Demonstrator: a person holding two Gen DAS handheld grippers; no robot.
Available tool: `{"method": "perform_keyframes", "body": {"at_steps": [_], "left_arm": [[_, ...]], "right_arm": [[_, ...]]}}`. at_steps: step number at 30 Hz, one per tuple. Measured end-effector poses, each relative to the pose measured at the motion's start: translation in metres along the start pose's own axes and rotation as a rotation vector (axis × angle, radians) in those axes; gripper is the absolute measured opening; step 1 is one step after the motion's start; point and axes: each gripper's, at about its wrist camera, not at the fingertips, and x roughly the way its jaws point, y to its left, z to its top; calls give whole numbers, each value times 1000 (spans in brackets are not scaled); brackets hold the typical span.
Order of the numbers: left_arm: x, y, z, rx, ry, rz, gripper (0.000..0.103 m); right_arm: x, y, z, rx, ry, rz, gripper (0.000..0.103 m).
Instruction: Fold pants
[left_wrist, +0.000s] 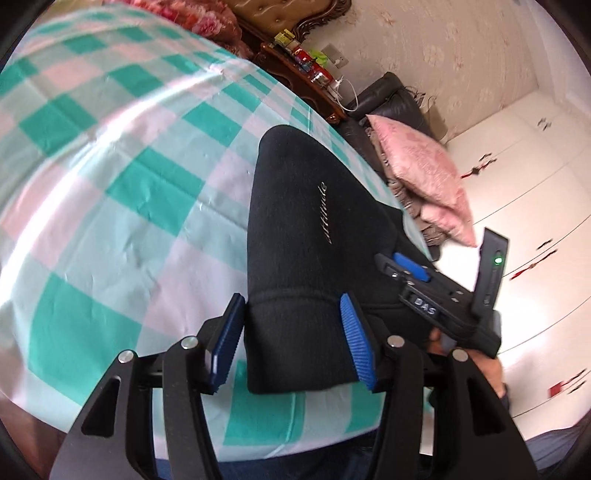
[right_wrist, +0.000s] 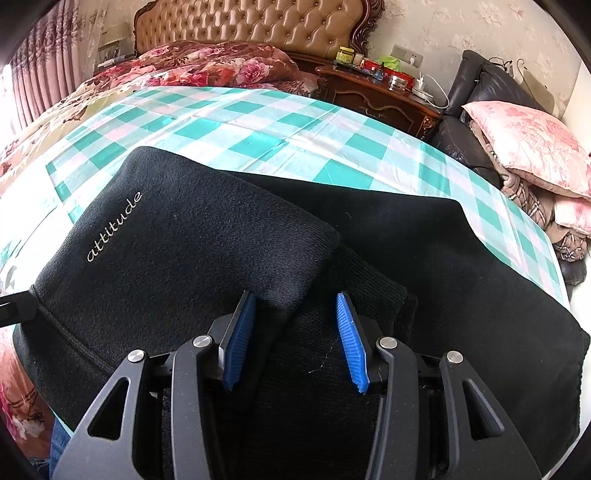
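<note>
Pants (right_wrist: 229, 236) lie on the bed sheet (right_wrist: 258, 125), nightstand (right_wrist: 373, 92) behind.

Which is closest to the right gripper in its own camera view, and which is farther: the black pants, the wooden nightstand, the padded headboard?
1. The black pants, right under the right gripper, on the checked sheet.
2. The wooden nightstand, beyond the sheet, up and to the right.
3. The padded headboard, at the far wall, top centre.

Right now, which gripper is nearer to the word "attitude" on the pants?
Left. The left gripper straddles the hem just below the lettering; the right gripper sits at the far corner of that panel, over the ribbed cuff.
</note>
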Motion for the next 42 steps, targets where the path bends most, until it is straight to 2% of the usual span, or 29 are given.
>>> {"method": "perform_keyframes", "body": {"at_steps": [8,13,17,20,23,25,27,29,32,34,37,38,39,41,42], "left_arm": [[1,6,-11,-33,38,-76,57],[3,4,-11,-30,36,-79,57],[4,3,-11,-13,38,-55,50],[4,5,-10,-11,39,-53,47],[4,5,-11,-6,37,-53,46],[4,6,-11,-5,35,-52,46],[4,6,-11,-9,28,-53,48],[4,7,-13,-33,18,-71,53],[5,2,-11,-8,25,-52,53],[6,4,-10,-26,24,-38,48],[2,-6,-11,26,7,5,40],[-3,-12,-13,55,-9,24,37],[-6,-19,-13,77,-23,38,36],[-10,-34,-14,136,-43,91,34],[-11,-42,-15,171,-51,125,34]], "right_arm": [[-1,2,-4,-5,-30,-13,45],[-1,1,-7,9,-49,-14,47],[-5,-4,-6,44,-49,-4,51],[-21,-12,-6,92,-61,7,61],[-49,-9,-14,48,-106,-14,61],[-54,-7,-21,33,-83,-8,60],[-48,-5,-30,16,-41,-8,55],[-43,-5,-37,15,-28,1,55],[-41,-5,-37,14,-14,3,55],[-39,-5,-37,19,-5,6,55],[-42,-4,-29,5,27,2,56],[-44,-5,-23,4,37,5,59],[-49,-5,-14,11,38,37,72],[-61,-6,10,46,24,152,90],[-63,-2,23,37,37,166,90]]}}
